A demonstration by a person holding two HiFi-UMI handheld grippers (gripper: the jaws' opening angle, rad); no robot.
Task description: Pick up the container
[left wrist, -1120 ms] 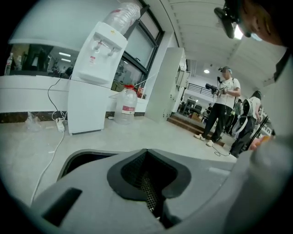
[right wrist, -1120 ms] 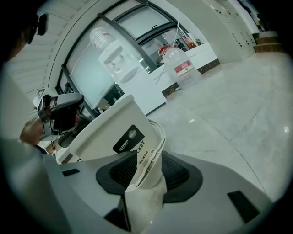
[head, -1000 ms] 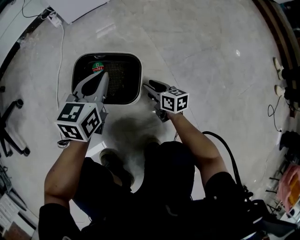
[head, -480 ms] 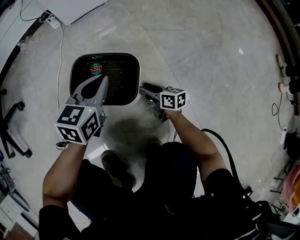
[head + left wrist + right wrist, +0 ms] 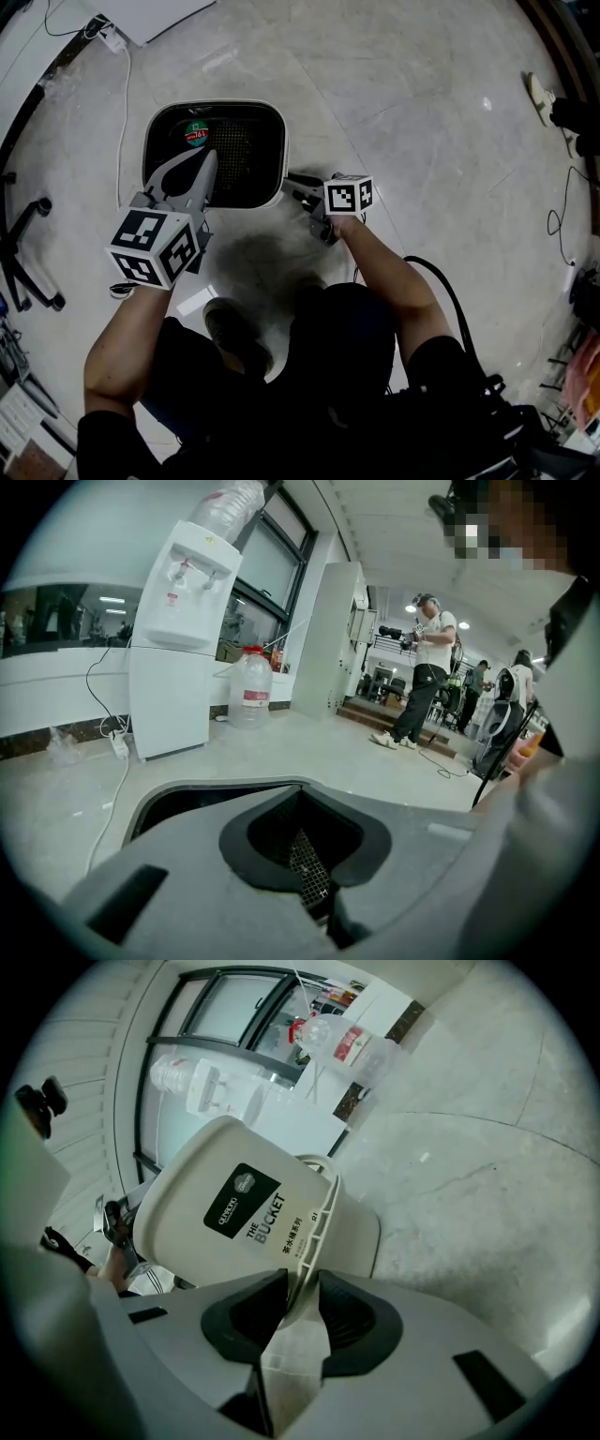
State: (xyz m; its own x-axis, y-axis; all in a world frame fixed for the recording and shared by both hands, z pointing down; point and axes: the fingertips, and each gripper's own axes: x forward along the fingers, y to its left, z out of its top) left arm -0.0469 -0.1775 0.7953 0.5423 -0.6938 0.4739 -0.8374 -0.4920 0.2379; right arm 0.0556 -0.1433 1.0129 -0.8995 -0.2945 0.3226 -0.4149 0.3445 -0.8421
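The container (image 5: 281, 141) is a cream bucket with a dark inside and a mesh floor, standing on the pale floor. A round green-and-red thing (image 5: 196, 134) lies inside it. My right gripper (image 5: 289, 180) is at the bucket's right rim. In the right gripper view the labelled container (image 5: 234, 1213) fills the middle, and the right gripper (image 5: 302, 1293) is closing with the ribbed rim pinched between its pads. My left gripper (image 5: 208, 155) hovers shut over the opening with nothing in it. In the left gripper view the left gripper (image 5: 314, 892) looks over the container's rim (image 5: 216, 782).
A water dispenser (image 5: 178, 639) and a water jug (image 5: 247, 688) stand by the wall, with a cable (image 5: 122, 103) trailing past the bucket's left side. A chair base (image 5: 23, 253) is at far left. A person (image 5: 427, 667) stands farther off. My shoe (image 5: 234, 333) is just behind the bucket.
My right gripper has slid left until its jaws straddle the bucket's right rim, and they have narrowed onto it. The left gripper has stayed over the opening.
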